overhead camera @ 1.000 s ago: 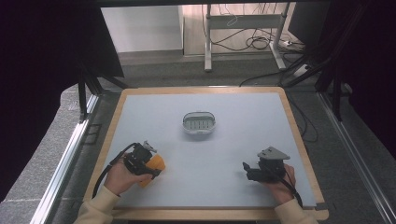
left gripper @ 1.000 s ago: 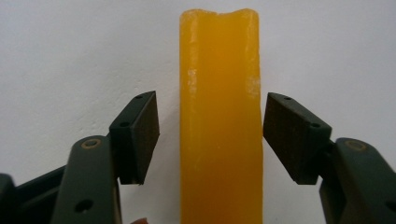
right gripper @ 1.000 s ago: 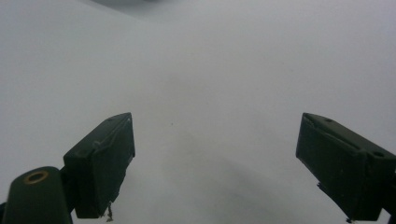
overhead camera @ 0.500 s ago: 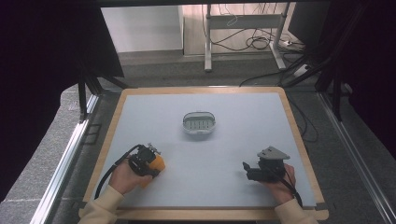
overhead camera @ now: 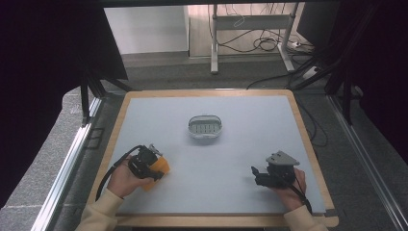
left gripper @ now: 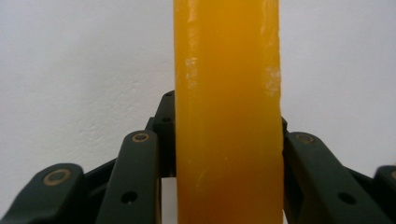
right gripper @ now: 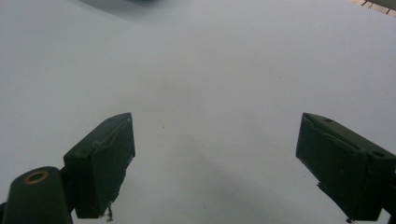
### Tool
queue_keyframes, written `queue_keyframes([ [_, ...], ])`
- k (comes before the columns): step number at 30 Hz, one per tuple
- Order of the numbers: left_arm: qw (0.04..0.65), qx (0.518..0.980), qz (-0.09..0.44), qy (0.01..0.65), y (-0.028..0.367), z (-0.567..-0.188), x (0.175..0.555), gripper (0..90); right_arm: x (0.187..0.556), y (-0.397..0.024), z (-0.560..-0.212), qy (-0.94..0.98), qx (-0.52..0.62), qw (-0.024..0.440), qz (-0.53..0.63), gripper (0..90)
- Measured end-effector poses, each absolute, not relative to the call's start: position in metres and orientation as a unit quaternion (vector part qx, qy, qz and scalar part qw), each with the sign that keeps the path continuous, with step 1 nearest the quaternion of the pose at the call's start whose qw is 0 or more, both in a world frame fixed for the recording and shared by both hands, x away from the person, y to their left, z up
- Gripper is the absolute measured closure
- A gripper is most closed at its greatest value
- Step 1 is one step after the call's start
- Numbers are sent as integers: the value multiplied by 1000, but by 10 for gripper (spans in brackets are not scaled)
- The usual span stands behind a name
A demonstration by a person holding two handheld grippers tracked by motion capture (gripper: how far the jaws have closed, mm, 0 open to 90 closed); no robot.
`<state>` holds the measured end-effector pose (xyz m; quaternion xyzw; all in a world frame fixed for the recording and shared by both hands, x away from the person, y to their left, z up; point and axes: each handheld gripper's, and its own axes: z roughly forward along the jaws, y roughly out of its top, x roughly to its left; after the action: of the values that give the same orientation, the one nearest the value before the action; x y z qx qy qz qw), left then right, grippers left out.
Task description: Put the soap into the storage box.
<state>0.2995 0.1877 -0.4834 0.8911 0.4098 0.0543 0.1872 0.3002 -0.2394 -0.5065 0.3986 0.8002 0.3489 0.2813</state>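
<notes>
An orange bar [left gripper: 228,112] stands upright between the two black jaws in the left gripper view, with the jaws pressed against both its sides. From above, the bar [overhead camera: 161,167] sits at the near left of the white board, and my left gripper [overhead camera: 155,169] is shut on it. A small oval grey dish [overhead camera: 205,127] with a slotted bottom rests empty at the board's middle. My right gripper [overhead camera: 255,173] lies at the near right, pointing left. In its own view the right gripper [right gripper: 215,158] stands open over bare white surface.
The white board [overhead camera: 269,130] has a wooden frame [overhead camera: 301,130] all round. Past its far edge are metal table legs [overhead camera: 214,43] and loose cables [overhead camera: 269,43] on the floor. A metal rail [overhead camera: 67,163] runs along the left side.
My left hand has shifted slightly at the orange bar, near the board's left front. The right gripper has kept still.
</notes>
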Motion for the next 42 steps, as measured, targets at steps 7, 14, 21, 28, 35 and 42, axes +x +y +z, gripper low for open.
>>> queue_keyframes([
  [7, 197, 891, 58, 404, 191, -477, 300, 618, 301, -238, -509, 805, 398, 272, 345, 121],
  [14, 211, 888, 68, 404, 193, -472, 300, 618, 301, -238, -509, 805, 400, 271, 344, 123],
  [21, 208, 891, 63, 398, 193, -472, 302, 618, 301, -238, -510, 807, 400, 269, 341, 124],
  [28, 213, 891, 61, 395, 194, -471, 304, 619, 301, -238, -510, 808, 400, 269, 340, 125],
  [35, 219, 892, 60, 392, 195, -468, 307, 619, 302, -238, -511, 808, 400, 269, 339, 125],
  [42, 226, 893, 57, 386, 195, -464, 313, 619, 302, -239, -512, 809, 401, 267, 337, 125],
])
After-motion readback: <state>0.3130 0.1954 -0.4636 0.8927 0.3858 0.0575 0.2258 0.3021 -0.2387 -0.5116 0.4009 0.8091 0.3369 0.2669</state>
